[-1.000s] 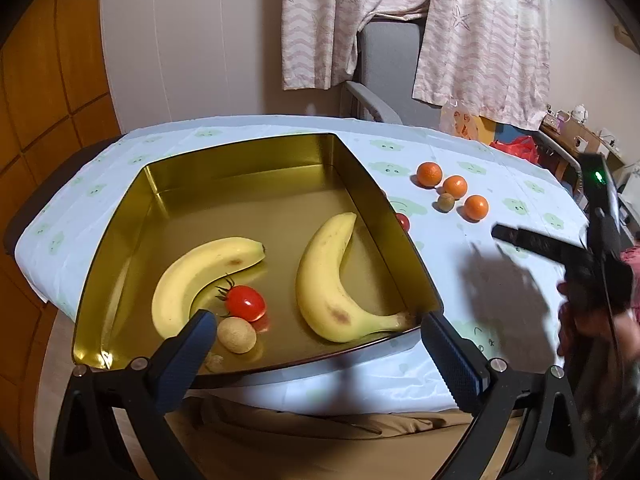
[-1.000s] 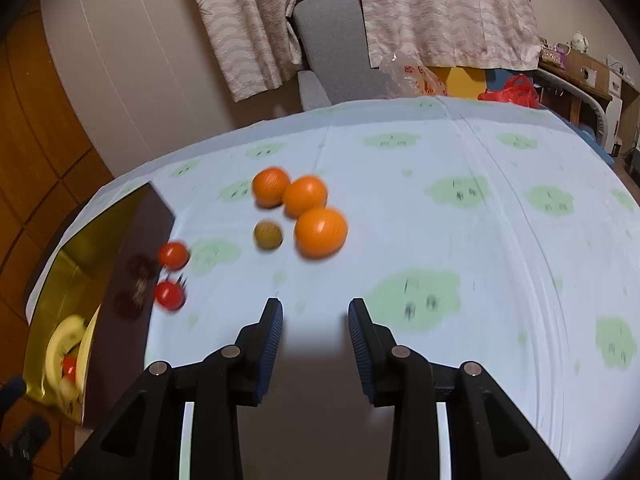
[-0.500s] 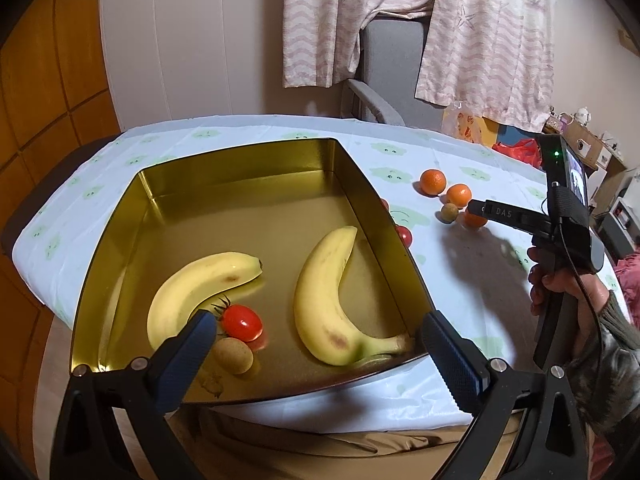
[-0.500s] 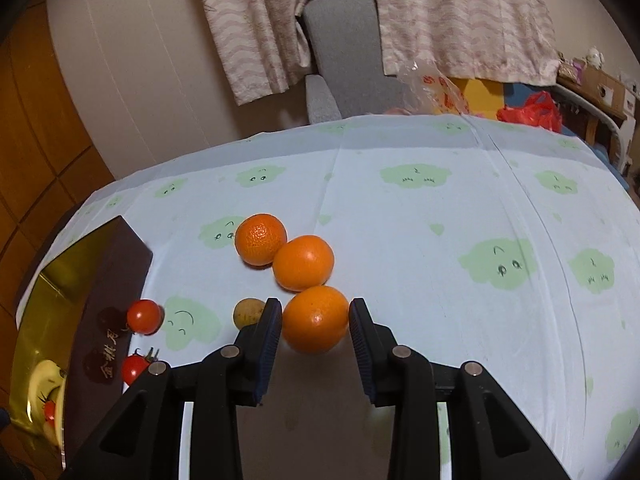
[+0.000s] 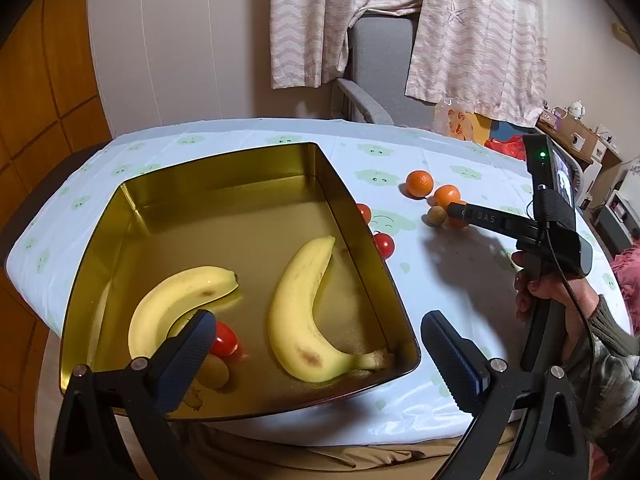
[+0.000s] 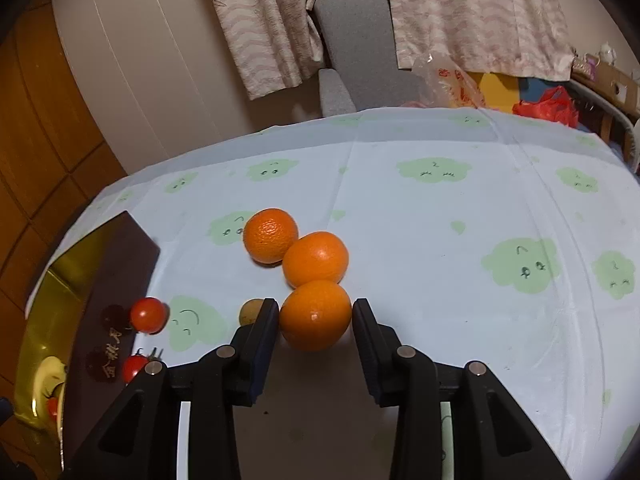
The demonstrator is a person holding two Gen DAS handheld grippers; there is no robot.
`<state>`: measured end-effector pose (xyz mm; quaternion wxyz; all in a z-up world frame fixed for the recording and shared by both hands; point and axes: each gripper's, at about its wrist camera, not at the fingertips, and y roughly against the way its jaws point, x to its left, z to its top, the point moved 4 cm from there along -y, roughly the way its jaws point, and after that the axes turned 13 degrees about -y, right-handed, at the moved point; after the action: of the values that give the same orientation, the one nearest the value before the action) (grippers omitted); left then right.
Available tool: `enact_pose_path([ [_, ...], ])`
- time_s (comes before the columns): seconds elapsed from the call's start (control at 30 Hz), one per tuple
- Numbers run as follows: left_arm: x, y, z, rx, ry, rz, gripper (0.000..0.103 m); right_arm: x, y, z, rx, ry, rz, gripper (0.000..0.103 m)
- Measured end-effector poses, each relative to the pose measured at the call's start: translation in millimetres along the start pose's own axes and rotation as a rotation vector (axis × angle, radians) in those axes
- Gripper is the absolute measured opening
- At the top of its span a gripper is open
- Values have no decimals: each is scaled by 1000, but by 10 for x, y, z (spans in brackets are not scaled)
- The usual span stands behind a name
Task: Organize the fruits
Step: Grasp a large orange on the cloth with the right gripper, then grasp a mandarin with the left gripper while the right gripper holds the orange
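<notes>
My right gripper [image 6: 315, 314] is open, its fingers low on the tablecloth on either side of the nearest orange [image 6: 315, 316], almost touching it. Two more oranges [image 6: 316, 258] [image 6: 271, 235] lie just beyond, and a small brown fruit [image 6: 250, 310] sits left of the left finger. Two cherry tomatoes [image 6: 148, 314] [image 6: 134, 368] rest by the gold tin's dark outer wall [image 6: 120, 260]. My left gripper [image 5: 316, 328] hangs open and empty over the tin's near rim [image 5: 280, 404]. Inside lie two bananas [image 5: 180, 300] [image 5: 304, 312], a tomato [image 5: 224, 340] and a brown fruit [image 5: 214, 372].
A person's hand [image 5: 540, 292] holds the right gripper at the table's right side. Behind the table stand a grey chair [image 6: 360, 40] and hanging curtains [image 6: 260, 20]. Bare cloud-print tablecloth [image 6: 500, 220] stretches to the right of the oranges. A cluttered shelf [image 5: 576, 136] stands far right.
My right gripper moved forward and down until the nearest orange came between its fingers; the finger gap stayed the same. The left gripper drifted slightly and stayed open.
</notes>
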<state>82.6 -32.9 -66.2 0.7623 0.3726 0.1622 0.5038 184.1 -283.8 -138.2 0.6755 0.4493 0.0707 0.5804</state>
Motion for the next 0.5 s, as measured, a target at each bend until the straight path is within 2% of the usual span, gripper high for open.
enact_pose_path([
  [0.3, -48, -82, 136, 25, 10, -11, 103, -208, 212, -96, -29, -44, 9, 38],
  [0.5, -162, -215, 504, 37, 32, -46, 103, -478, 415, -184, -96, -106, -69, 38],
])
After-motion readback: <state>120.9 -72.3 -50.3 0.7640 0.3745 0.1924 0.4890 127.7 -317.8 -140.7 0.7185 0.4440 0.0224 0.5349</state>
